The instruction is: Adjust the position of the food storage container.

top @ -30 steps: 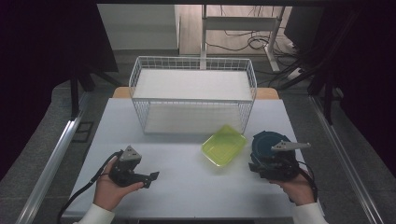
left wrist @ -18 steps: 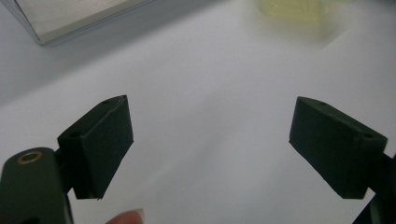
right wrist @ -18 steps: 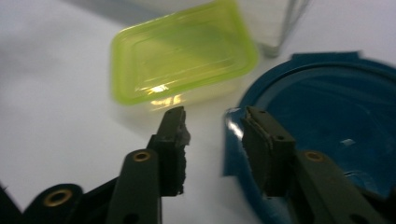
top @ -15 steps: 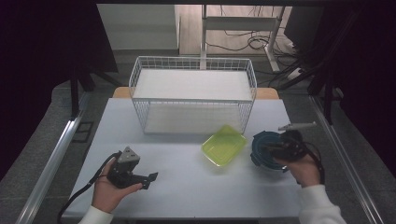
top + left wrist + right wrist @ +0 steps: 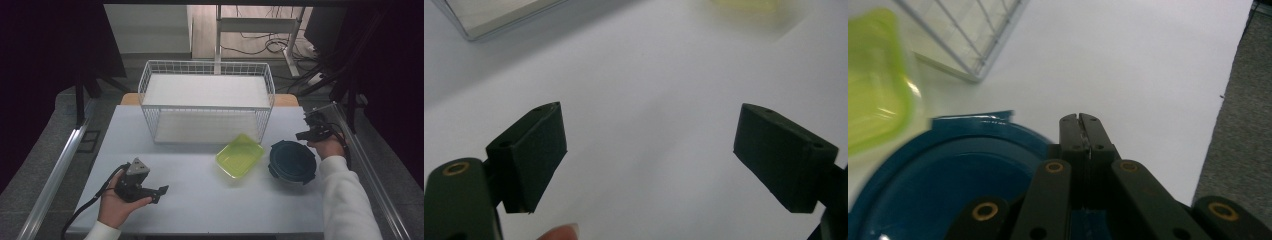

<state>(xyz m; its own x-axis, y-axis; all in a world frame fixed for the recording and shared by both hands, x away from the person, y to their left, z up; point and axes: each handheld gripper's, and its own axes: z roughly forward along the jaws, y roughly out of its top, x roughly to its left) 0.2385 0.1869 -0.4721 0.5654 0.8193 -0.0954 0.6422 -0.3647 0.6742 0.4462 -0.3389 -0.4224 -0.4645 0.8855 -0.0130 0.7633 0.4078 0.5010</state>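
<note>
We hold a gripper in each hand at a white table [image 5: 200,200].

Our right gripper [image 5: 306,134] is at the far right side of the table, close to its edge. Its two black jaws have just been closing, and now they are pressed flat together with nothing between them. In the right gripper view the shut tips [image 5: 1080,120] point out over the bare white table top.

Just beside this gripper sits a round dark blue container [image 5: 292,162]. It rests flat on the table, a little nearer to us than the gripper. In the right gripper view its blue rim [image 5: 973,130] curves right under the jaws, but the jaws do not hold it. We cannot tell if they touch it.

To the left of the blue container lies a square yellow-green container [image 5: 240,155]. The two sit close together, and we cannot tell if they touch.

Behind them stands a white wire basket [image 5: 207,67]. The yellow-green container is just in front of its right corner.

Our left gripper [image 5: 162,191] is at the near left side of the table, well apart from both containers. Our left hand [image 5: 116,206] holds it low over the table. In the left gripper view its two jaws stand wide apart, with only white table between them. It holds nothing.
</note>
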